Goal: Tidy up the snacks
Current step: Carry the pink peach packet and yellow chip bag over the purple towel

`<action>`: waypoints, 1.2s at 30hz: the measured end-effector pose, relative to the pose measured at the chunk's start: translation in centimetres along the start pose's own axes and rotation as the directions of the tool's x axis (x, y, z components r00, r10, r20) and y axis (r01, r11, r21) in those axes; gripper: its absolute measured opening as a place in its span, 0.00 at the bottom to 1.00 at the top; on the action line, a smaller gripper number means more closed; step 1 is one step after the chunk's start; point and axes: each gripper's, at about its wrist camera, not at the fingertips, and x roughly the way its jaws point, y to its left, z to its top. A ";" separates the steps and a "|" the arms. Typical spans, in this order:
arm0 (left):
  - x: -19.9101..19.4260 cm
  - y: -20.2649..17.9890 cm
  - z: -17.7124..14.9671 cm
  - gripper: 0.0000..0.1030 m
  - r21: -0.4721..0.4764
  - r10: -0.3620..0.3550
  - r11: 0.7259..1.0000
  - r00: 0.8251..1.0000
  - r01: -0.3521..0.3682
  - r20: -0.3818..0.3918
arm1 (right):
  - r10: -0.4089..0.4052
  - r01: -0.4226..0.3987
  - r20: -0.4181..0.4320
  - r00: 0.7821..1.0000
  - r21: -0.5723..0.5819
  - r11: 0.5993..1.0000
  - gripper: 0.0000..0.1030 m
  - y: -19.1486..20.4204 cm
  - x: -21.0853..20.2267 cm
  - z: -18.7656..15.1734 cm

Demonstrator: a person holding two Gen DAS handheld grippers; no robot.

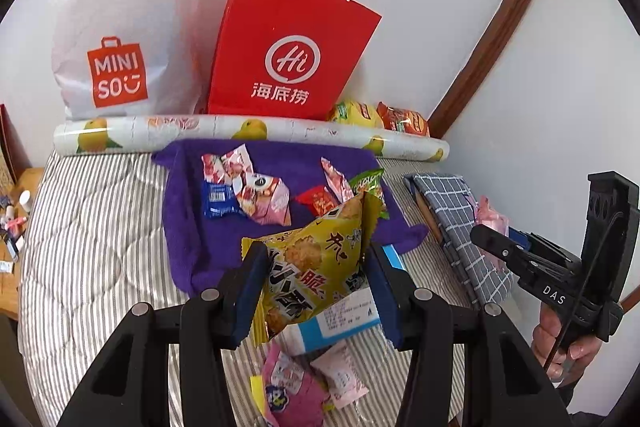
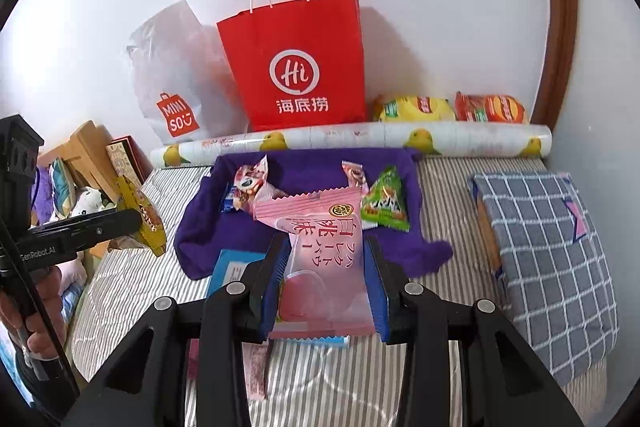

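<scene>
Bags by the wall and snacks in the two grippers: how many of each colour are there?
Red paper bag: 1
White plastic bag: 1
Yellow snack packet, held in the left gripper: 1
Pink snack packet, held in the right gripper: 1
Total: 4

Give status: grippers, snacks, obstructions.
Left gripper shut on yellow snack pack. Right gripper shut on pink snack pack. More snacks on purple cloth. No obstructions.
</scene>
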 end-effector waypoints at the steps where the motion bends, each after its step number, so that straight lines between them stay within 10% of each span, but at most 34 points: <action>1: 0.1 0.0 0.2 0.47 0.001 0.001 1.000 1.000 -0.001 0.003 | 0.001 -0.001 -0.004 1.000 -0.006 1.000 0.37 0.0 0.3 0.4; 36: 5.6 3.4 5.6 0.47 -0.053 0.080 0.995 0.997 -0.080 0.000 | 0.123 -0.122 -0.002 0.992 -0.046 0.991 0.37 0.3 10.3 10.1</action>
